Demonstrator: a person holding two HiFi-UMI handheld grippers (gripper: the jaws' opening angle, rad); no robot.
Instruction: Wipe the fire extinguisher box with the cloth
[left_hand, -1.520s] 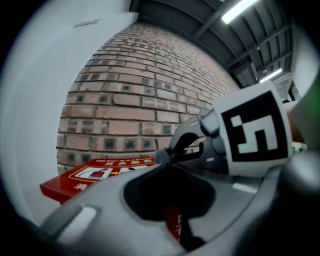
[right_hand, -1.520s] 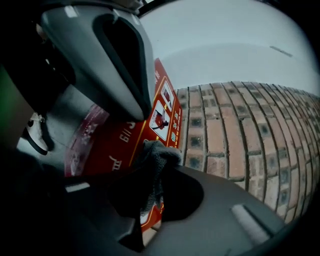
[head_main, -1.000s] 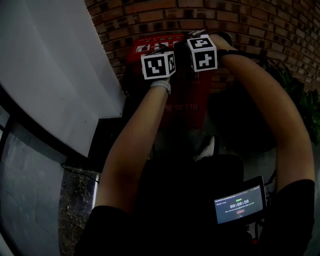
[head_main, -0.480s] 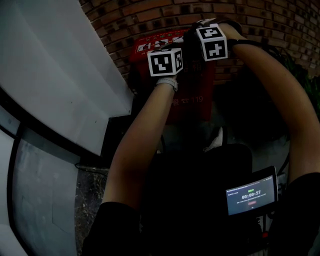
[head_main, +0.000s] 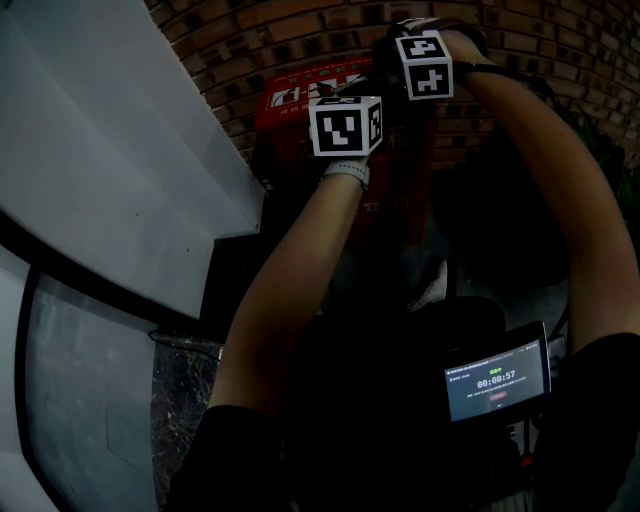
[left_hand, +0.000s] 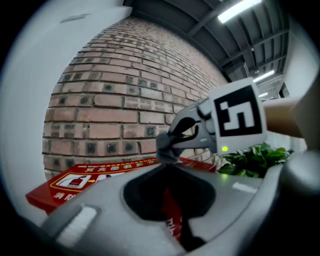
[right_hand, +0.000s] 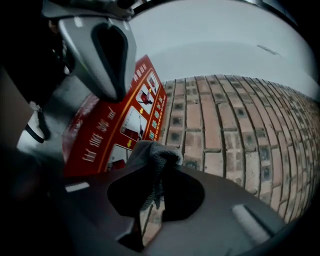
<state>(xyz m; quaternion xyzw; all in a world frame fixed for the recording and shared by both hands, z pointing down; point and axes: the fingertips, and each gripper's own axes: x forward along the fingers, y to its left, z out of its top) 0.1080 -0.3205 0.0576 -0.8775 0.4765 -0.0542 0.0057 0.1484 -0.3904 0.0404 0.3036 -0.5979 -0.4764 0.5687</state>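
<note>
Closest to the head camera, one small lit screen (head_main: 497, 381) sits low at the person's right side. From there two bare arms reach forward and up. The left arm (head_main: 290, 270) is bent at the elbow and rises straight toward the box. The right arm (head_main: 540, 180) arches higher and further out, with its wrist turned in toward the left one.

There are two grippers, one in each hand, and their marker cubes are close together. The right cube sits higher and nearer the wall. The left gripper (left_hand: 166, 168) has its jaws pressed together at the tips with nothing between them, and its nose points across the top of the box. The right gripper (right_hand: 159, 164) is clamped on the one grey cloth (right_hand: 150, 151), which bunches out past the tips and trails down into the gap between the jaws.

The cloth hangs just beyond the left gripper's tips, over the far edge of the one red fire extinguisher box (right_hand: 95, 145). No view shows whether the cloth touches the lid. The box stands against the wall below both grippers, its lid printed with pictures and white characters.

Behind it is a curved brick wall (left_hand: 100, 100). A pale smooth wall (head_main: 110, 150) is to the left, and one leafy green plant (left_hand: 252, 157) is to the right.
</note>
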